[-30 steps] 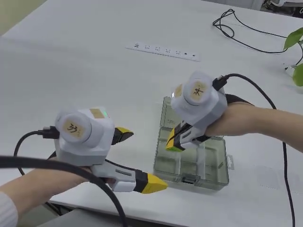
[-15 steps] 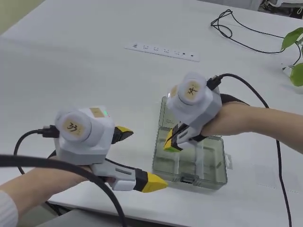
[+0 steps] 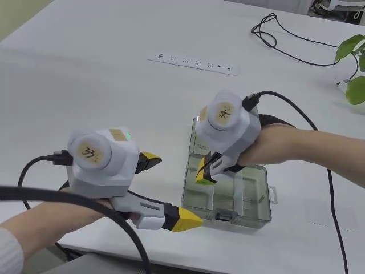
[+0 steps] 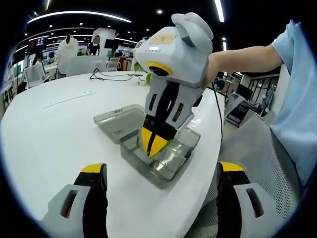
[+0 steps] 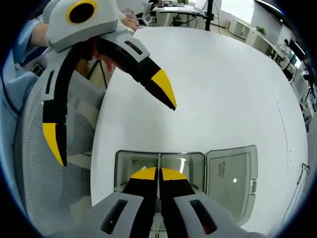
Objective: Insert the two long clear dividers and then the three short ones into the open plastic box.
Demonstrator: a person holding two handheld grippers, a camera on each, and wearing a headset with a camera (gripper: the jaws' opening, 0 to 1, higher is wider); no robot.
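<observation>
Plastic box [image 3: 246, 220] lies open at the near edge of the table [image 3: 85, 68]. Left of it, the left hand-held gripper [image 3: 171, 191] hovers wide open and empty. The right hand-held gripper [image 3: 204, 174] dips into the box, jaws pressed together over a clear divider [image 5: 158, 161].

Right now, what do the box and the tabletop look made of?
Box: looks like hard clear plastic with a grey-green tint and a glossy finish; the table shows through its walls and its open lid. Tabletop: smooth white with a satin finish and soft light reflections. Probably laminate or painted board, but the look doesn't settle which.
</observation>
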